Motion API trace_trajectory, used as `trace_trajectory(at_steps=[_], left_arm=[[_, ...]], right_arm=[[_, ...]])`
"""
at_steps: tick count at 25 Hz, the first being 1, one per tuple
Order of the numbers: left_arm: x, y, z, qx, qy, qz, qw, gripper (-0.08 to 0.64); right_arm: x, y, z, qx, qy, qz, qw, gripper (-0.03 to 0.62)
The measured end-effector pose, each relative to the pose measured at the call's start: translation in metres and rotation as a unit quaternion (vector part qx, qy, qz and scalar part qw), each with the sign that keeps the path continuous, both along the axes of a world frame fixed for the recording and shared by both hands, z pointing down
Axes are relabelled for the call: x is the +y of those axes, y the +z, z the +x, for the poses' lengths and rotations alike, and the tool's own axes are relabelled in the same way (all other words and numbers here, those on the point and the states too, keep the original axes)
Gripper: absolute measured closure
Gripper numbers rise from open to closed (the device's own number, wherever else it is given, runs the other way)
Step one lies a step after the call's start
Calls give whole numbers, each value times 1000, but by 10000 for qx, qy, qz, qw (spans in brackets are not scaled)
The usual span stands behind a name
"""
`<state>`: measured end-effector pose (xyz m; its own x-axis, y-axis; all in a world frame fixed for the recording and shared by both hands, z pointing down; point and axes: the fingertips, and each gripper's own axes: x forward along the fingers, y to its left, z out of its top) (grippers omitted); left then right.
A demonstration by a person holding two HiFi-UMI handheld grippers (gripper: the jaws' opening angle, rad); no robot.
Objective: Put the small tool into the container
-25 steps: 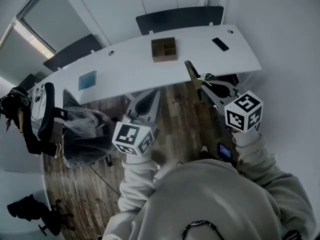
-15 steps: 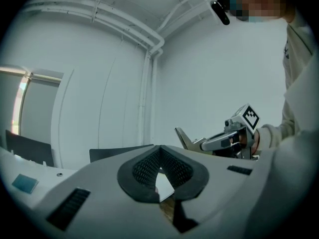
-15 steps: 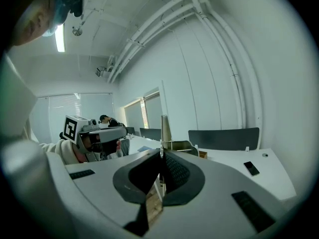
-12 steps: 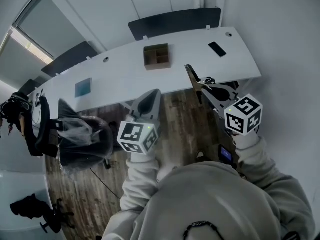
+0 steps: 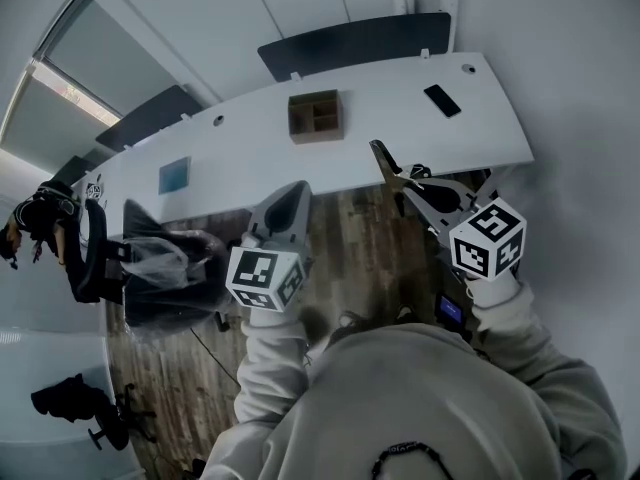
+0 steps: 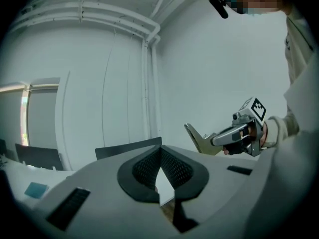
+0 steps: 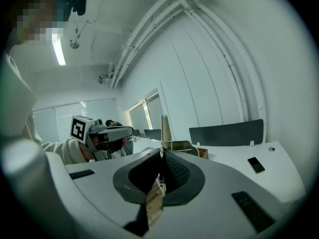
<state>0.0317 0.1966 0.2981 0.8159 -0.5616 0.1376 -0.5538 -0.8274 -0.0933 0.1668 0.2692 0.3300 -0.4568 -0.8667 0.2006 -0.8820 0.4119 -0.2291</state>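
The container, a brown wooden box with compartments, stands on the long white table; it also peeks past the jaws as the container. My right gripper hangs in the air short of the table's near edge. It is shut on a thin flat tan tool, which shows edge-on as the tool sticking out past the right gripper. My left gripper floats beside it over the floor, shut and holding nothing, as the left gripper shows.
A black phone lies on the table's right part and a blue square pad on its left part. Dark chair backs stand behind the table. An office chair with a plastic cover is on the wooden floor at my left.
The left gripper's jaws, apart one second ago, have come together. The view has shifted slightly; both grippers stay in the air before the table, the right one still on the tool.
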Motion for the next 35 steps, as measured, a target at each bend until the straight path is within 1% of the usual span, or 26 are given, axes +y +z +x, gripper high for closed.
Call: trace_trajectory(at_steps=[4, 6, 10, 14, 17, 20, 23, 25, 27, 30, 32, 35], left_arm=[[-9, 1, 7, 195, -70, -160, 9997, 560], [-11, -2, 9, 233, -93, -151, 9996, 560], [-18, -17, 21, 202, 53, 175, 9996, 560], [-26, -24, 39, 453, 419, 357, 9975, 560], [-41, -24, 45, 414, 339, 449, 9976, 560], [-66, -18, 55, 531, 337, 290, 9976, 560], [-90, -3, 64, 472, 458, 206, 9976, 560], [-104, -1, 61, 538, 422, 137, 9976, 560], [-114, 3, 57, 533, 370, 76, 9979, 560], [-130, 15, 52, 423, 305, -34, 9986, 560], [-142, 18, 46, 368, 263, -39, 9990, 560], [-165, 20, 34, 390, 177, -72, 9991, 560]], right_arm=[[0, 1, 16, 11, -40, 48, 10000, 571], [-1, 7, 20, -40, -27, -7, 10000, 571], [-8, 3, 21, 50, -111, 57, 9999, 571], [-19, 2, 30, 85, -43, 149, 9998, 571], [-29, 1, 37, 195, 31, 212, 9996, 571], [-49, 15, 35, 311, 106, 211, 9992, 571], [-69, 36, 27, 238, 75, 33, 9997, 571], [-79, 37, 26, 342, -22, -43, 9994, 571], [-87, 33, 31, 417, -24, -93, 9991, 571], [-103, 31, 40, 276, 103, -155, 9994, 571], [-115, 31, 41, 212, 123, -197, 9995, 571], [-137, 32, 41, 189, 139, -273, 9994, 571]])
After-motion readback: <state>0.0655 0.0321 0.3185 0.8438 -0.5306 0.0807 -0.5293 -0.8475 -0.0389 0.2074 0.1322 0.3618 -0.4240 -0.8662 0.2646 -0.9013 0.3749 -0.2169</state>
